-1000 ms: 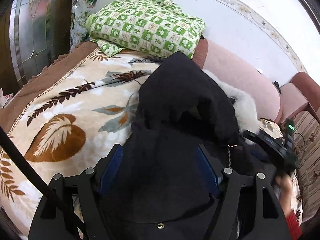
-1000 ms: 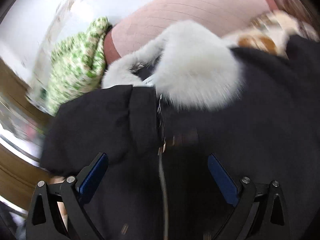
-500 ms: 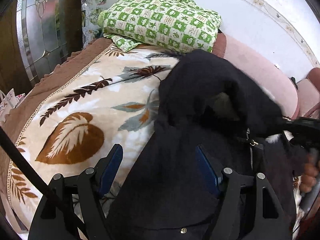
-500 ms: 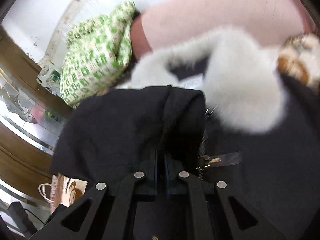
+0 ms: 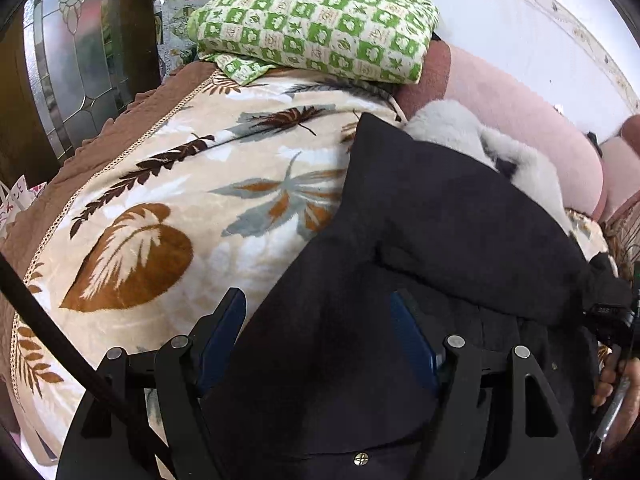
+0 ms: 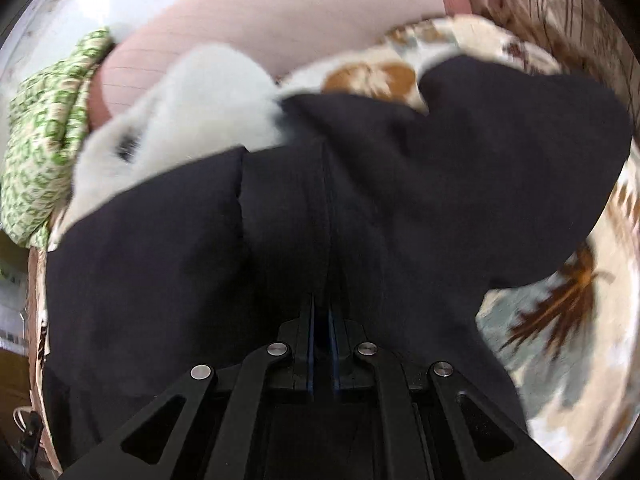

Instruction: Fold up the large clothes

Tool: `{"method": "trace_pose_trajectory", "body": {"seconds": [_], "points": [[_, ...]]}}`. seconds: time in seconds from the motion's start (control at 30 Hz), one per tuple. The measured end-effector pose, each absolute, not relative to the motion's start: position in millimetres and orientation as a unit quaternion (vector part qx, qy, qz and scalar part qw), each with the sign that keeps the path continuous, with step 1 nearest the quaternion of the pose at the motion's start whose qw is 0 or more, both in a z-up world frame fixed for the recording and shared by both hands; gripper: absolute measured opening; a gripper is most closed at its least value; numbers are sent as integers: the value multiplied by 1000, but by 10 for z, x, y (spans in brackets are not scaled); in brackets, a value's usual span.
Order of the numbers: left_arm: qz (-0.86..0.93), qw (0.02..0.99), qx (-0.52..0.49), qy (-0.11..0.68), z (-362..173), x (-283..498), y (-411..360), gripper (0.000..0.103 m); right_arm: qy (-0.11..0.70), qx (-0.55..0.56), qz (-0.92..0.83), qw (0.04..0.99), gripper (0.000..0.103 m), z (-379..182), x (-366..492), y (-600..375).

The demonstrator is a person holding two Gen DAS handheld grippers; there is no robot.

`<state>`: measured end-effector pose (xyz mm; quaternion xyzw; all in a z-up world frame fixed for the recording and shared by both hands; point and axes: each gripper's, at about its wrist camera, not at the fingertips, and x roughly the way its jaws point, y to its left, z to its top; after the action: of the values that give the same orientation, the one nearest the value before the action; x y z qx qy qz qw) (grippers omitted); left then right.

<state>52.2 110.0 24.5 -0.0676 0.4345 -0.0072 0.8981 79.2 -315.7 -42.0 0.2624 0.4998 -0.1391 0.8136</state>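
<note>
A large black coat with a white fur hood trim lies on a leaf-patterned blanket. My left gripper is open, its blue pads on either side of the coat's black fabric, gripping nothing. My right gripper is shut on a fold of the black coat and holds it stretched across the coat body. The fur trim shows beyond the fold. In the left wrist view the right gripper is at the far right edge, with the coat's flap pulled to it.
A green checked quilt lies folded at the blanket's far end. A pink padded backrest runs along the white wall. A wood and glass door stands at the left. The blanket shows to the right of the coat.
My right gripper closed on a fold of the coat and pulled it across to the right, which uncovered the fur trim. My left gripper stayed open and shifted slightly.
</note>
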Motion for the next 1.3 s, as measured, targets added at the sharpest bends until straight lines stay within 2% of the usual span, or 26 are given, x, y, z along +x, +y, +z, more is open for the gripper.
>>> {"method": "trace_pose_trajectory", "body": {"seconds": [0.13,0.2,0.3,0.37,0.4,0.5,0.6,0.87,0.9,0.93,0.97,1.0,1.03,1.07,1.3], "points": [[-12,900,-52,433,237,492,1032,73,493,266,-143,816,9,-373,785,-3192],[-10,901,-45,431,243,471,1011,73,480,276,-136,822,14,-250,695,-3299],[-12,903,-39,427,253,447,962,73,429,280,-152,845,39,32,348,-3710],[-18,904,-37,427,250,440,913,73,401,283,-193,850,72,114,96,-4096],[-22,904,-35,426,246,435,882,73,387,285,-225,847,77,120,-53,-4348],[-34,907,-25,420,230,409,787,73,375,310,-296,822,79,-1,-344,-5013],[-38,910,-13,412,206,399,709,73,362,385,-337,779,79,-288,-593,-5732],[-31,905,7,424,31,534,599,73,315,477,-350,742,79,-682,-297,-6519],[-31,903,11,428,-2,553,580,73,314,471,-357,743,78,-671,-220,-6550],[-32,901,14,432,-26,564,565,73,319,464,-356,746,57,-657,-121,-6577],[-32,899,19,437,-49,576,544,73,325,465,-348,746,23,-662,-67,-6600],[-33,898,23,438,-57,575,538,73,334,452,-358,746,23,-573,26,-6587],[-33,898,25,438,-53,569,536,73,335,440,-360,752,14,-488,32,-6522],[-34,899,25,436,-37,557,537,73,341,410,-360,766,10,-321,124,-6446],[-25,914,-7,405,244,439,740,73,331,217,-262,880,4,1051,658,-5136]]}}
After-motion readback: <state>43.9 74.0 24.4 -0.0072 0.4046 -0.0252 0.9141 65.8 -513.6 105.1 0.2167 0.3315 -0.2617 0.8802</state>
